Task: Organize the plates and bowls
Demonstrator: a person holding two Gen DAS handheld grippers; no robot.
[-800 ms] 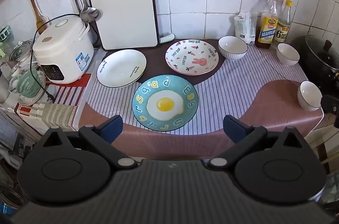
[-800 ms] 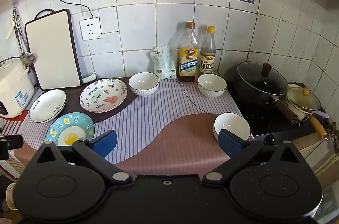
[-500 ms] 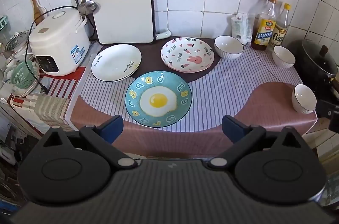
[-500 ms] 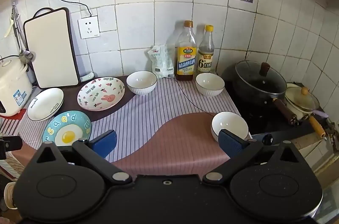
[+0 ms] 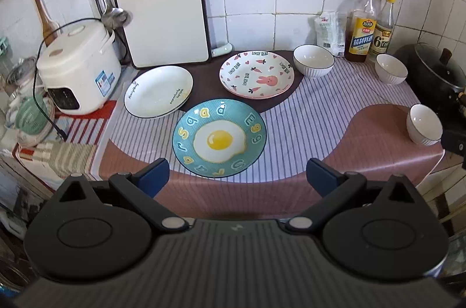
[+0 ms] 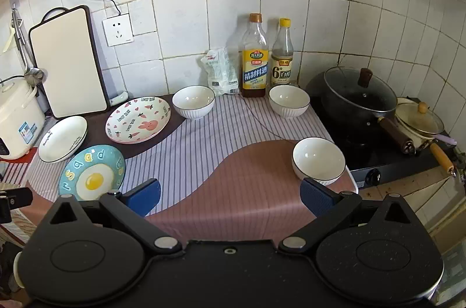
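**Sorting not yet begun: all six pieces lying separately**

While both grippers are hanging back from the near edge of the worktop [image 5: 364, 130], nothing is being held and nothing is looking stacked. The left gripper [image 5: 237, 175] is standing with its jaws spread wide and empty, and the egg plate [image 5: 219, 138] is sitting just ahead of them, centred between the two tips. Further ahead and slightly to the left, the white plate [image 5: 158, 91] is touching or very nearly touching the egg plate's rim; ahead and to the right, the rabbit plate [image 5: 257, 74] is lying apart.

The right gripper [image 6: 230, 196] is likewise holding its jaws fully apart around nothing. The near bowl [image 6: 318, 159] is resting just beyond its right tip, while the middle bowl [image 6: 193, 102] and the far bowl [image 6: 289, 100] are standing well ahead, near the bottles [image 6: 254, 57].

By my judgement, the whole job is remaining: three plates to be gathered, three bowls to be nested.
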